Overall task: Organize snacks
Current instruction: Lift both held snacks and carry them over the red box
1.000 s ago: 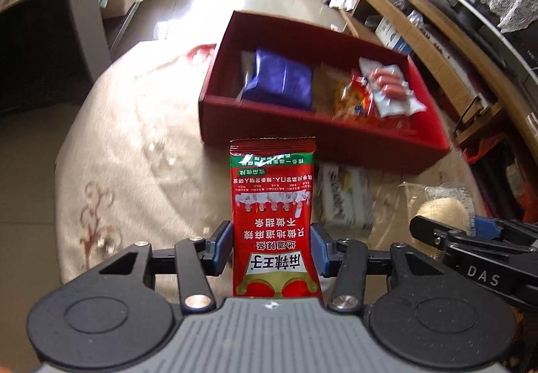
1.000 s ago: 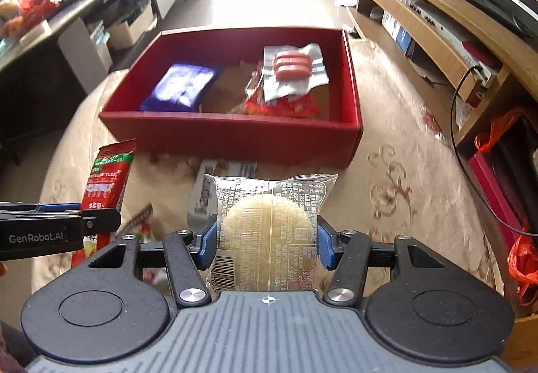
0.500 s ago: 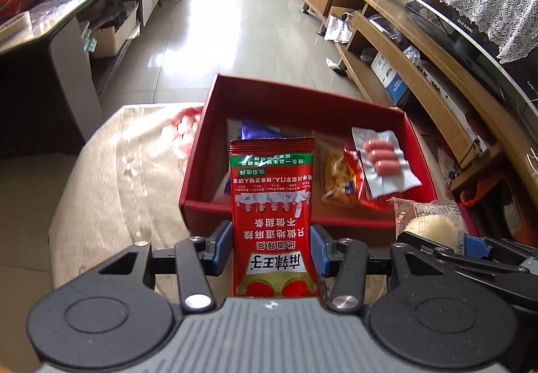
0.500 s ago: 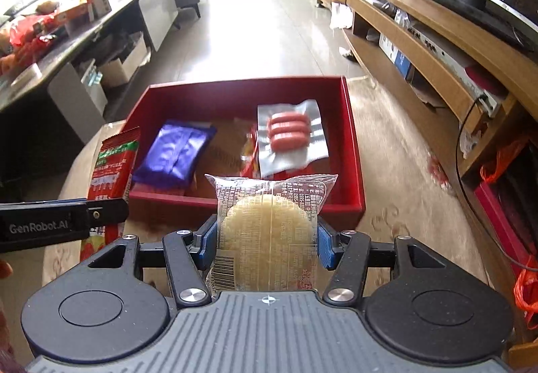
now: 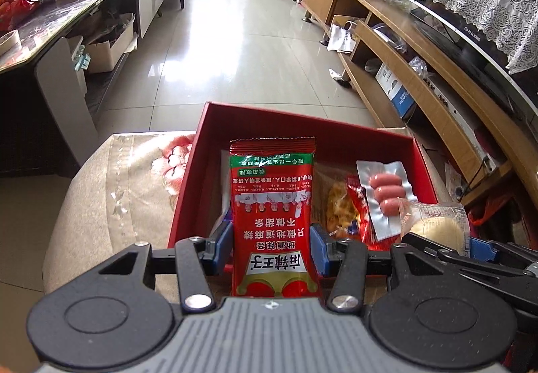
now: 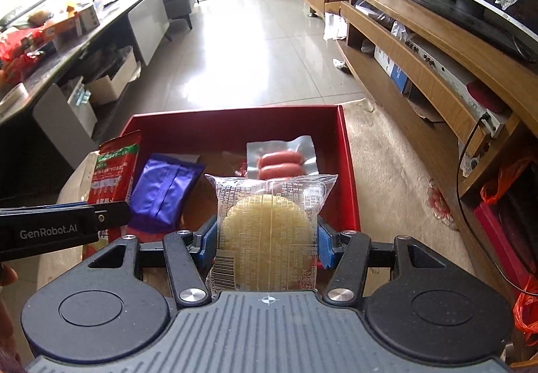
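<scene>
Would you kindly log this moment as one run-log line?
left gripper: shut on red packet | right gripper: shut on cake | both held near red box | box holds sausages, purple pack

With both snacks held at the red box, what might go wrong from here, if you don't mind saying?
1. The two grippers are side by side, so the red sachet and the wrapped cake may collide on release.
2. The cake may land on the sausage pack lying just beyond it in the red box and slide.
</scene>
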### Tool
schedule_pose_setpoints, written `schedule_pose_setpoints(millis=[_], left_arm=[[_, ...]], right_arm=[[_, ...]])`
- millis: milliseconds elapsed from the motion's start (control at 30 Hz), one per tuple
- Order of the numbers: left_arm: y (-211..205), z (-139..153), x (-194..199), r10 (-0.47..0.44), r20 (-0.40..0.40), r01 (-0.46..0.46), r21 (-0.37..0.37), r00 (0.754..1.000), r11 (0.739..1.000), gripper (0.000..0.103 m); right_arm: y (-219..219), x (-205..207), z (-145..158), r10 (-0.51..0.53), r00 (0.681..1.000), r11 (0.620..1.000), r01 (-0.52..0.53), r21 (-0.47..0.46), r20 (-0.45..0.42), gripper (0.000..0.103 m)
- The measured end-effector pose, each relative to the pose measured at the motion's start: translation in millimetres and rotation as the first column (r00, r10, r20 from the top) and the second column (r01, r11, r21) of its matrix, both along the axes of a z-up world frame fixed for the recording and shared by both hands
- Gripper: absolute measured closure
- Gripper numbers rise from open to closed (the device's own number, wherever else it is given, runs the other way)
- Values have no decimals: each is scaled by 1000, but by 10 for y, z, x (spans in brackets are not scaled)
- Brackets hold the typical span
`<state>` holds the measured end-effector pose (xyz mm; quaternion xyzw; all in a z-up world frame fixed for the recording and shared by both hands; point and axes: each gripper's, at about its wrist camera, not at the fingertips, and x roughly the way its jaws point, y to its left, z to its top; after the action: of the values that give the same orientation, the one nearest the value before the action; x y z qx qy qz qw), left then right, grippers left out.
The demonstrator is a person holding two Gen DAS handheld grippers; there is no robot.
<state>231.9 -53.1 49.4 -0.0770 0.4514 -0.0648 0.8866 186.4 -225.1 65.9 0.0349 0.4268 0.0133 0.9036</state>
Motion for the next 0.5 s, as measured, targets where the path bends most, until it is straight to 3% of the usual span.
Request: schedule_pose_setpoints(millis=[500], left_arm=[[-7, -94, 277, 27, -6, -27, 22, 1000, 999, 59]], right_arm=[[16, 297, -83, 3, 1000, 1000, -3, -9, -5, 39]])
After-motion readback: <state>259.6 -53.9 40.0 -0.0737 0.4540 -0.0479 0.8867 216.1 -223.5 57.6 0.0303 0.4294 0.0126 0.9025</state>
